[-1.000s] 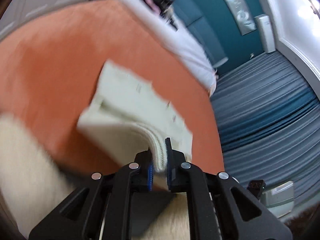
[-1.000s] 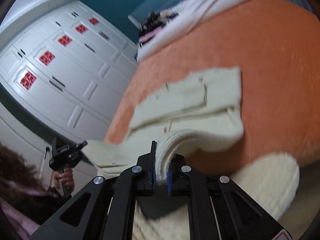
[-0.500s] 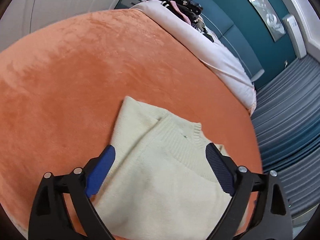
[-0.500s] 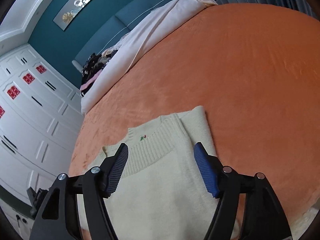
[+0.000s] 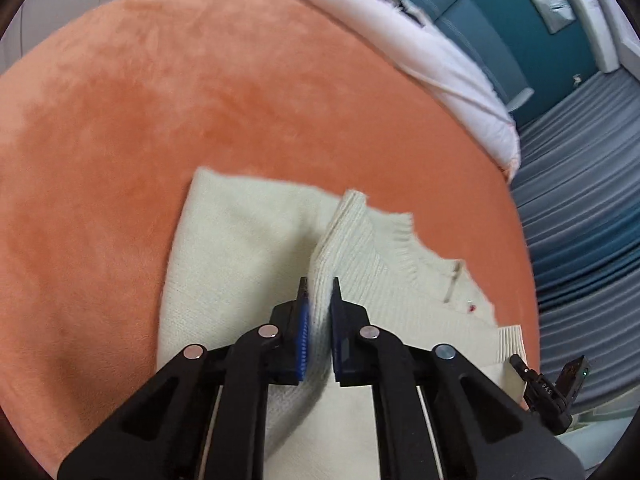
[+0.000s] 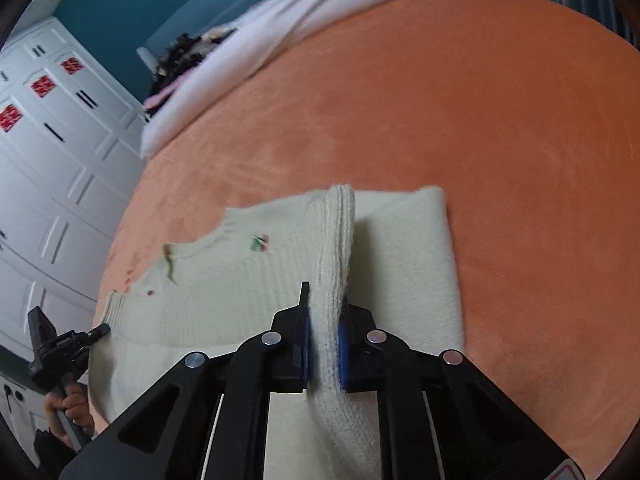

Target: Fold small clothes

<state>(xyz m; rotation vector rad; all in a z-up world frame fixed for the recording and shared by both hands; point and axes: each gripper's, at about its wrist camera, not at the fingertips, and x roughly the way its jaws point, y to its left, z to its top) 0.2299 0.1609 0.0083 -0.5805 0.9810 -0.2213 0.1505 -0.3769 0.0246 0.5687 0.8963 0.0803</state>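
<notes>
Left gripper [image 5: 319, 292]: nearest the left wrist camera, black with blue pads; the jaws are closed tight on a raised ridge of knit fabric pinched between them.
Right gripper [image 6: 323, 300]: nearest the right wrist camera, same build; its jaws are likewise clamped on a raised ribbed fold of the same garment.
Sweater [image 5: 240, 248]: a small cream knit sweater, partly folded, lies on the bed just beyond both grippers; each pinched ridge stands up from the flat part.
Neckline [image 6: 196, 242]: the ribbed collar edge faces away from the cameras, with a tiny red and green mark [image 6: 259, 242] below it.
Blanket [image 5: 200, 92]: an orange plush blanket covers the bed beneath and around the sweater.
White bedding [image 6: 312, 4]: a pale sheet or duvet is bunched along the far edge of the bed, with dark clothes heaped on it.
Wardrobe [image 6: 48, 128]: white panelled doors stand beyond the bed.
Wall [image 5: 500, 20]: teal, at the far end of the room.
</notes>
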